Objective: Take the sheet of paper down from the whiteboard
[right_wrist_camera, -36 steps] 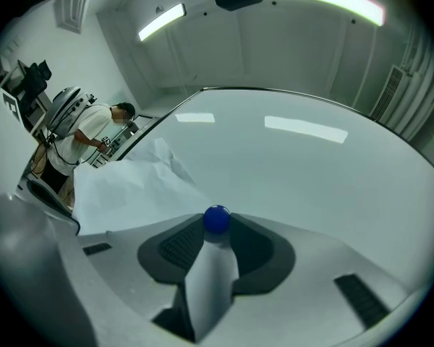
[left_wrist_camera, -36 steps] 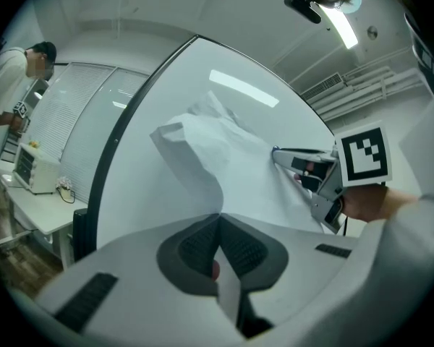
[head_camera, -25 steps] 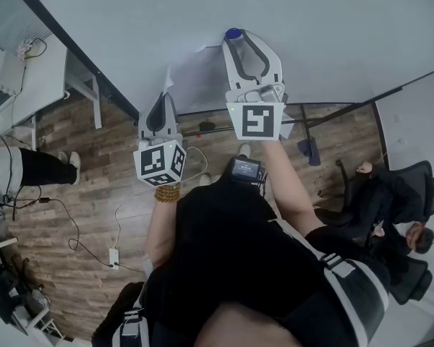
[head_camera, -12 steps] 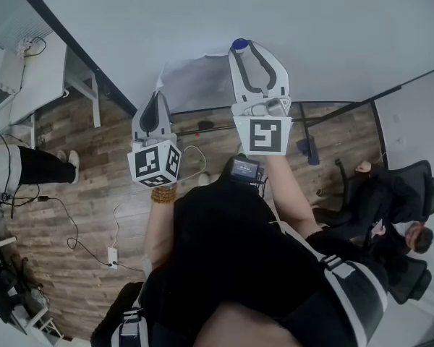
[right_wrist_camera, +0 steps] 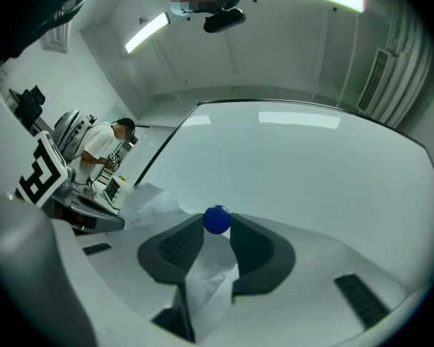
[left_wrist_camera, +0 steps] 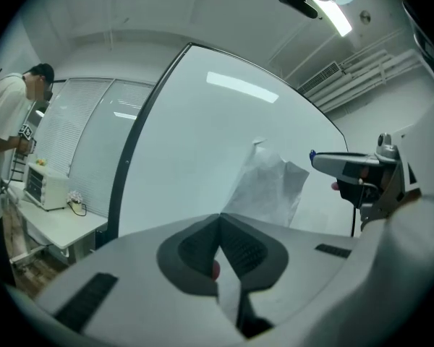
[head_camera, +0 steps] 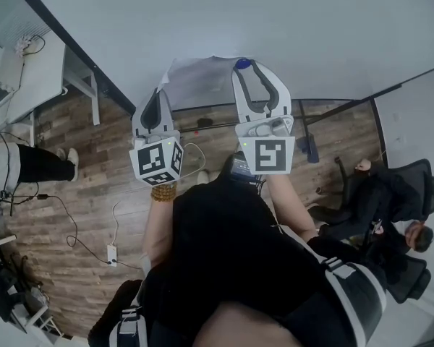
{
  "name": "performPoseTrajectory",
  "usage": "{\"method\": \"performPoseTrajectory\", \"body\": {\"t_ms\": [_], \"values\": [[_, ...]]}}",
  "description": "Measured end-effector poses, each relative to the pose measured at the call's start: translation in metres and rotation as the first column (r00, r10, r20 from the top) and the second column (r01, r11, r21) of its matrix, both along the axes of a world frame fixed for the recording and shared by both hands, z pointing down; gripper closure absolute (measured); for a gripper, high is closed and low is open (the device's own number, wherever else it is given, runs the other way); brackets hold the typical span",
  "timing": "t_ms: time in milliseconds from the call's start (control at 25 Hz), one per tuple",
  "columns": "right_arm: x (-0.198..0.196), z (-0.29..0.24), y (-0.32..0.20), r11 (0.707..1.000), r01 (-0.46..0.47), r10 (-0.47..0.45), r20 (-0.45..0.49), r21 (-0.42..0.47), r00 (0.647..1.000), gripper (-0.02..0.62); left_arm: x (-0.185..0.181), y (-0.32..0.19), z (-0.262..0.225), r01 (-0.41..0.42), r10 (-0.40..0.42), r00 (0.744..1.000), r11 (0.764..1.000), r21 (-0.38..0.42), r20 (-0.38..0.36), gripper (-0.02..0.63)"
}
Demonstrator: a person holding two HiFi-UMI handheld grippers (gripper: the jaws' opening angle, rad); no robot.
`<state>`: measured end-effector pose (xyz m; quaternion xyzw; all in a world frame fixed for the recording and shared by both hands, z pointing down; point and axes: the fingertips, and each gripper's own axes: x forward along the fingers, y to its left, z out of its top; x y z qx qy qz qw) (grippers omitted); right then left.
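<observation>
The sheet of paper [head_camera: 201, 76] hangs loosely in front of the whiteboard [head_camera: 289, 27], crumpled and curling off it. My left gripper [head_camera: 159, 97] is shut on the sheet's left edge; the left gripper view shows the paper [left_wrist_camera: 270, 186] rising from the closed jaws of my left gripper [left_wrist_camera: 219, 217]. My right gripper [head_camera: 247, 66] holds a round blue magnet [head_camera: 242, 63] between its tips, just off the board at the sheet's upper right. In the right gripper view the magnet [right_wrist_camera: 217, 219] sits pinched in my right gripper [right_wrist_camera: 217, 224], with the paper [right_wrist_camera: 150, 207] to its left.
The whiteboard's dark frame [head_camera: 72, 45] runs diagonally at left, and its stand legs [head_camera: 325, 118] cross the wood floor. A white table [head_camera: 36, 78] stands at left beside a standing person [head_camera: 22, 166]. Another person sits in a chair [head_camera: 390, 208] at right. Cables [head_camera: 94, 230] lie on the floor.
My right gripper has drawn the blue magnet down and away from the board. More of the sheet now shows, sagging free at the top. The left gripper stayed in place on the paper.
</observation>
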<state>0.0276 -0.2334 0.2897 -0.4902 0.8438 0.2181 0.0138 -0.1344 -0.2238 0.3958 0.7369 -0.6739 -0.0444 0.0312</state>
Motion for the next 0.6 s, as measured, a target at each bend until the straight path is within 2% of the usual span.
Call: {"method": "performPoseTrajectory", "body": {"t_ms": [320,600], "values": [[-0.009,0.025,0.011,0.997,0.05,-0.05,-0.006,-0.057,0.999,0.482,0.013,-0.001,-0.006,-0.019,0.018,0.998,1.0,0.017,0.054,0.597],[-0.009,0.035,0.017,0.994,0.071,-0.072,-0.015,-0.087,0.997,0.482,0.015,-0.004,-0.002,-0.021,0.02,0.998,1.0,0.01,0.057,0.597]]}}
